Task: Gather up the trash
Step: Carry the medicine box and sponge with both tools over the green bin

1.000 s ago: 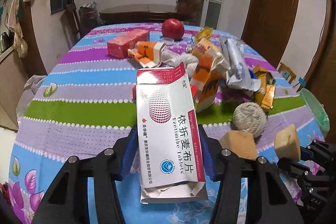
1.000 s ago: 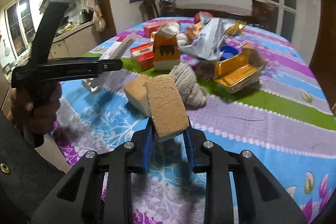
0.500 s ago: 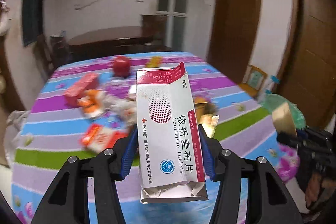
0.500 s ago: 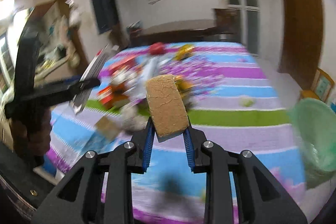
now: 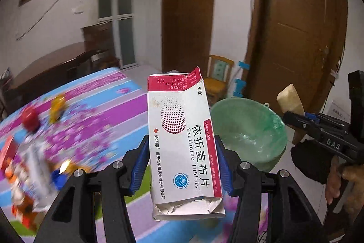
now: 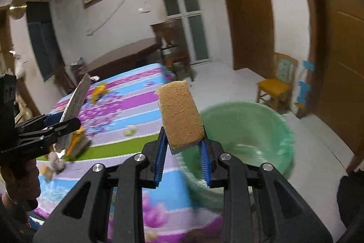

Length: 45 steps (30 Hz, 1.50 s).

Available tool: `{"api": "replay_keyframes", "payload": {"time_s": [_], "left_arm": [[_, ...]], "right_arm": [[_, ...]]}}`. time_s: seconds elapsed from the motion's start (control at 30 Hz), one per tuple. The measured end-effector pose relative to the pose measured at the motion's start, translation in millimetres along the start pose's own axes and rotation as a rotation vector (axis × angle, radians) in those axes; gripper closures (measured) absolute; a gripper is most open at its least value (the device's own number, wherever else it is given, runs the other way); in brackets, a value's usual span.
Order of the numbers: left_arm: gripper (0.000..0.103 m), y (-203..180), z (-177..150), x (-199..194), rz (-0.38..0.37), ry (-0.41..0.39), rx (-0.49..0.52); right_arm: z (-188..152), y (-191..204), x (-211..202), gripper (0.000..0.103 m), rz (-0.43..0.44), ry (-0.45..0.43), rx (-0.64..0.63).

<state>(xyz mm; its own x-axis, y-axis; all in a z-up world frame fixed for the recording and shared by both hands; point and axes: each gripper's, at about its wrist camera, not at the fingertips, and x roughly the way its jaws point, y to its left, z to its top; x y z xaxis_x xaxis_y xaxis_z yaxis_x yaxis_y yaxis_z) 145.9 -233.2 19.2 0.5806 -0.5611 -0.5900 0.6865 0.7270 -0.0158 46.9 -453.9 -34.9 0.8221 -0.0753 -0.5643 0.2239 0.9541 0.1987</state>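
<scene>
My left gripper (image 5: 182, 165) is shut on a white and red tablet box (image 5: 182, 142), held upright above the table's right edge. My right gripper (image 6: 182, 158) is shut on a tan sponge block (image 6: 179, 113), held at the near rim of a green-lined trash bin (image 6: 261, 129). The bin also shows in the left wrist view (image 5: 250, 131), just right of the box. The right gripper with its sponge (image 5: 291, 99) appears beyond the bin's right rim in that view. The left gripper and box (image 6: 75, 106) appear at left in the right wrist view.
The striped floral tablecloth (image 5: 102, 111) carries blurred litter at left: a red apple (image 5: 29, 117), yellow wrapper (image 5: 56, 106), orange cartons (image 5: 20, 179). A tan block and yarn ball (image 6: 52, 165) lie on the table. A small yellow chair (image 6: 275, 85) and wooden doors (image 5: 302, 42) stand behind the bin.
Both grippers have swung right from the litter pile toward the green bin, still holding the box and the sponge. The bin now sits close in front of both.
</scene>
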Motion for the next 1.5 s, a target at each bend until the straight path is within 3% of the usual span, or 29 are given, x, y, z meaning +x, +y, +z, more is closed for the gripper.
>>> {"api": "replay_keyframes", "payload": {"time_s": [0.33, 0.63, 1.5], "left_arm": [[0.048, -92.4, 39.2, 106.2, -0.048, 0.045, 0.111], [0.047, -114.0, 50.8, 165.0, -0.068, 0.105, 0.168], [0.045, -120.4, 48.0, 203.9, -0.092, 0.167, 0.234]], "right_arm": [[-1.9, -69.6, 21.2, 0.077, -0.097, 0.038, 0.081], [9.0, -78.5, 41.3, 0.077, -0.137, 0.094, 0.071], [13.6, -82.7, 75.1, 0.075, -0.197, 0.214, 0.057]]}}
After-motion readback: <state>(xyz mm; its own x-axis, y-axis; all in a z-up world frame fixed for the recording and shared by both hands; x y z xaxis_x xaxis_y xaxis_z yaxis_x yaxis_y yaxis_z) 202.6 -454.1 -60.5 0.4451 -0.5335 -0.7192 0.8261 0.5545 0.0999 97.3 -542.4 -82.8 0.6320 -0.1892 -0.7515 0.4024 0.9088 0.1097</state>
